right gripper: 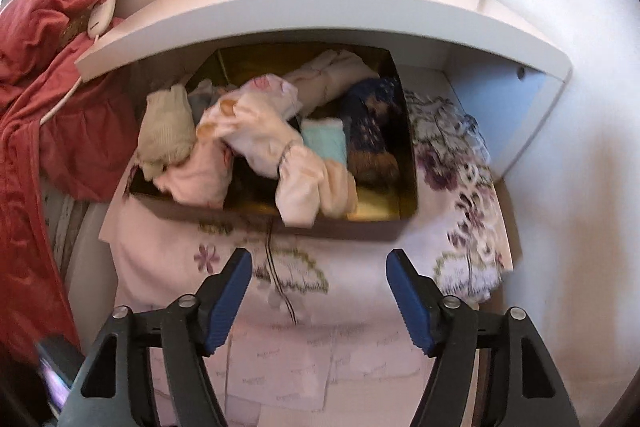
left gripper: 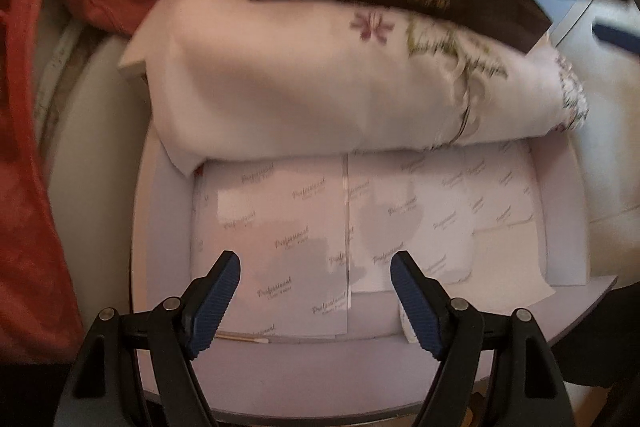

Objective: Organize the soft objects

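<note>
Sorting limp, light socks (right gripper: 256, 131) in a dark box (right gripper: 304, 223).
Both tongs, left (left gripper: 315, 297) and right (right gripper: 319, 295), gaping, empty; best pinched mid-bundle, likely to sag.

Pale socks (right gripper: 256, 131) heaped in dark box (right gripper: 320, 229)

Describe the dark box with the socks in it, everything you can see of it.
The dark box is a shallow, open-topped rectangular box, dark brown outside with a shiny gold lining and gold lettering on one side. It sits on folded floral fabric under a white shelf. Soft items fill it: pale pink socks, a beige one, a mint piece, a navy patterned one. One pink sock hangs over its front edge. Neither gripper touches it.
</note>
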`<act>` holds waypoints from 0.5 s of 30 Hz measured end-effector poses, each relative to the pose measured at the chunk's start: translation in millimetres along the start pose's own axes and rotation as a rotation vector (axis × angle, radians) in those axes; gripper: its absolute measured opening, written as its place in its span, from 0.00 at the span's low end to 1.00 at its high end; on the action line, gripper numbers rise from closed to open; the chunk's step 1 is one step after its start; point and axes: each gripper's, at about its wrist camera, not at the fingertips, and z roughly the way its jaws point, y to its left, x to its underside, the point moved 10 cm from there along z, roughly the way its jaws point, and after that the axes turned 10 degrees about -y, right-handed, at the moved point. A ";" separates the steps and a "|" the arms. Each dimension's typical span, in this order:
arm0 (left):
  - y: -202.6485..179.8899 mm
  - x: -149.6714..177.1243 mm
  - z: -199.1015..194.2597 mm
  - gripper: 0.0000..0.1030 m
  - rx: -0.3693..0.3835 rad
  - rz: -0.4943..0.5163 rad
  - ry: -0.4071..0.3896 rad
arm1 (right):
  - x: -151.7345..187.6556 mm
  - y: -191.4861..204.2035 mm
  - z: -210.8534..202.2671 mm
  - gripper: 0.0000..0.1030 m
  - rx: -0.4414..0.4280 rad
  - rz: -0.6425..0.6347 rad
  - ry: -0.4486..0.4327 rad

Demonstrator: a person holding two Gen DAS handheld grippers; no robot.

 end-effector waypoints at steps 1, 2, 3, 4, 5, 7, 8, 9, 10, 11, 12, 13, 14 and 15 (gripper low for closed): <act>-0.2 -2.4 -4.1 0.77 0.003 -0.004 -0.011 | 6.1 -2.4 -3.2 0.70 0.006 0.007 0.000; 0.6 -5.7 -7.0 0.77 0.003 -0.008 -0.022 | 10.2 -4.2 -5.2 0.70 0.011 0.012 0.000; 1.5 -8.8 -10.8 0.77 0.001 -0.011 -0.035 | 15.3 -6.1 -7.7 0.70 0.014 0.019 0.001; 1.9 -11.3 -15.0 0.77 0.000 -0.014 -0.048 | 18.1 -7.4 -9.9 0.70 0.017 0.024 0.001; 2.6 -14.9 -20.4 0.77 -0.002 -0.020 -0.063 | 21.6 -9.4 -12.6 0.70 0.024 0.029 0.000; 5.0 -22.4 -33.9 0.77 -0.008 -0.031 -0.104 | 26.4 -12.3 -19.2 0.70 0.034 0.040 -0.010; 7.1 -27.1 -39.3 0.77 -0.012 -0.032 -0.122 | 27.5 -13.1 -21.8 0.70 0.039 0.043 -0.016; 8.9 -33.0 -48.7 0.77 -0.020 -0.035 -0.149 | 28.9 -13.3 -25.2 0.71 0.043 0.043 -0.021; 10.3 -38.7 -58.6 0.77 -0.025 -0.042 -0.180 | 29.2 -13.3 -28.0 0.72 0.044 0.043 -0.026; 10.5 -42.9 -67.6 0.77 -0.025 -0.047 -0.211 | 30.1 -13.0 -32.4 0.77 0.045 0.045 -0.036; 12.0 -48.4 -77.7 0.77 -0.032 -0.047 -0.246 | 30.5 -12.0 -37.6 0.80 0.046 0.045 -0.049; 14.1 -54.1 -87.4 0.77 -0.043 -0.044 -0.279 | 30.9 -10.2 -42.8 0.80 0.045 0.039 -0.062; 15.1 -59.3 -99.0 0.77 -0.054 -0.043 -0.317 | 31.3 -8.7 -46.6 0.80 0.046 0.034 -0.070; 15.8 -63.1 -108.8 0.77 -0.062 -0.044 -0.346 | 32.2 -7.3 -51.5 0.80 0.047 0.030 -0.079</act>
